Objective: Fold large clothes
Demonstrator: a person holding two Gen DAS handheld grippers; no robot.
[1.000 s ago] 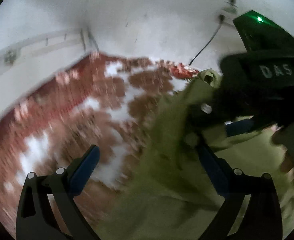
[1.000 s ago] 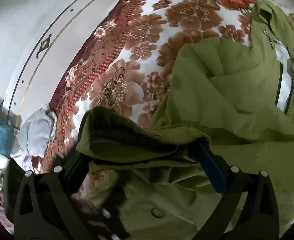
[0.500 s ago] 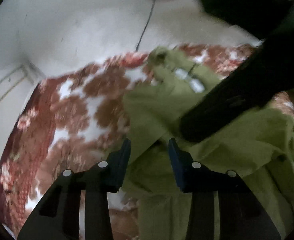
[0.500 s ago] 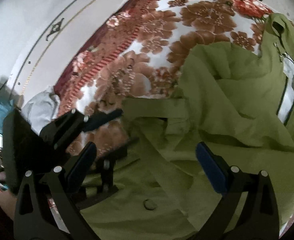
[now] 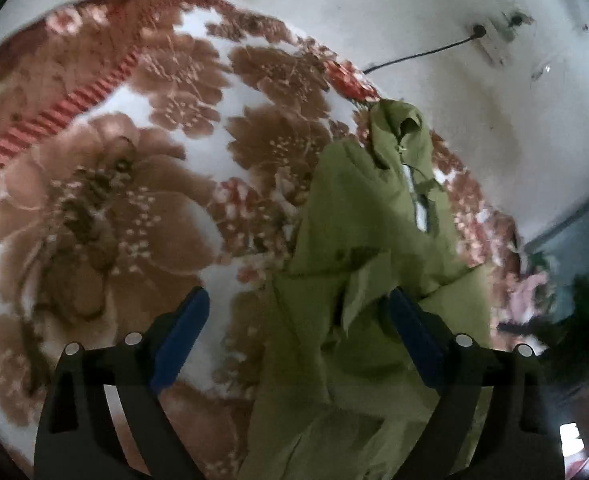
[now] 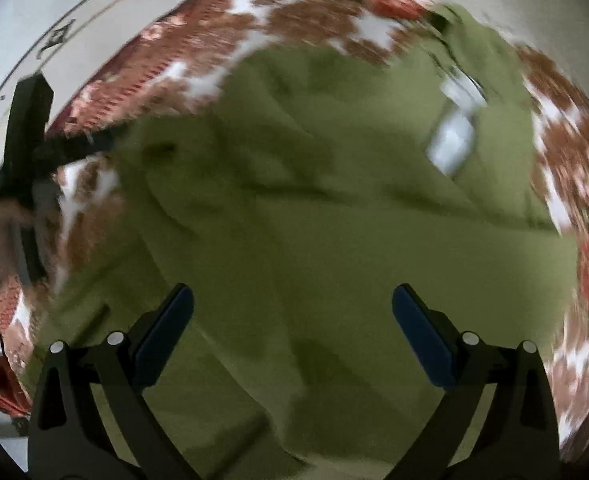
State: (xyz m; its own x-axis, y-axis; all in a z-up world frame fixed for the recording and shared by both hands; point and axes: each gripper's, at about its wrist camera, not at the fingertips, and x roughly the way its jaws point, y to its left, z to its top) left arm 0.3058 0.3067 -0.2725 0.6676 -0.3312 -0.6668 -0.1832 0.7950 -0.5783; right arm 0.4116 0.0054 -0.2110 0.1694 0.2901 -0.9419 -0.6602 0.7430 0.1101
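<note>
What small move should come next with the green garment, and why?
Probably lower the left gripper onto the loose flap of the olive green garment and close. Its jaws are opening with nothing pinched; the right gripper is open too. The garment lies rumpled on the floral blanket, unfolded.

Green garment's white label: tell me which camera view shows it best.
The left wrist view. There the white label sits sharp inside the green garment, below its collar, on the floral blanket. The right wrist view shows it larger but smeared by motion blur.
</note>
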